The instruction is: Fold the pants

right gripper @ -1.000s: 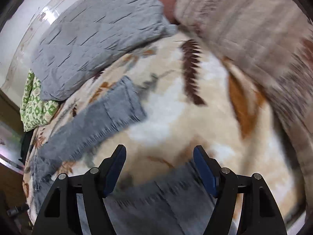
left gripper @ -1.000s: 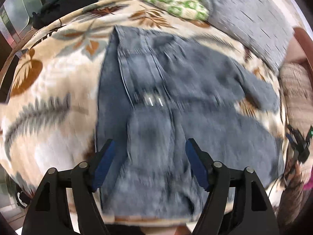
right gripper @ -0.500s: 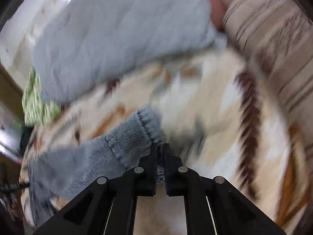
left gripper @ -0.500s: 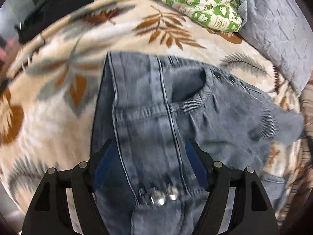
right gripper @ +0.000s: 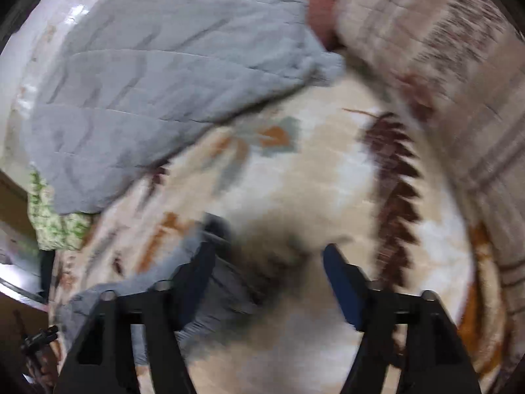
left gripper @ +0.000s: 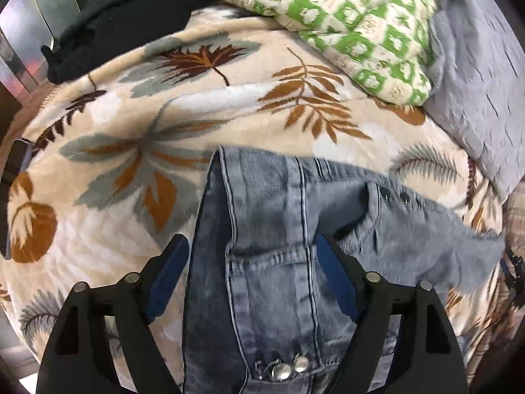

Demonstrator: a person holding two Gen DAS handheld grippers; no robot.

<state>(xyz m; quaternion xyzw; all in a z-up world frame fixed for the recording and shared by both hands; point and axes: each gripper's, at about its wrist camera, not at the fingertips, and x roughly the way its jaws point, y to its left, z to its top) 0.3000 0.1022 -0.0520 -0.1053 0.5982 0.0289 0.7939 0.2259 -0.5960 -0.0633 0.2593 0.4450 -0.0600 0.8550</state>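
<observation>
A: Log the change. Half a second back your right gripper (right gripper: 267,282) was pinched shut on a leg cuff; now its jaws stand wide apart with nothing between them. The cuff sits at the left finger, lower left of the right wrist view, blurred.

B: So you've released that leg. And the left?

A: Your left gripper (left gripper: 252,275) is spread wide, as before, holding nothing. It has crept further up the pants (left gripper: 272,229): the waistband rivets now sit at the bottom of the frame.

B: Meaning?

A: My reading: one leg repositioned, fold not yet made.

B: Garment condition?

A: Grey-blue denim, lying on the leaf-print blanket (left gripper: 131,164), centre to lower right of the left view. Pocket opening gapes; one leg trails off rumpled to the right.
</observation>
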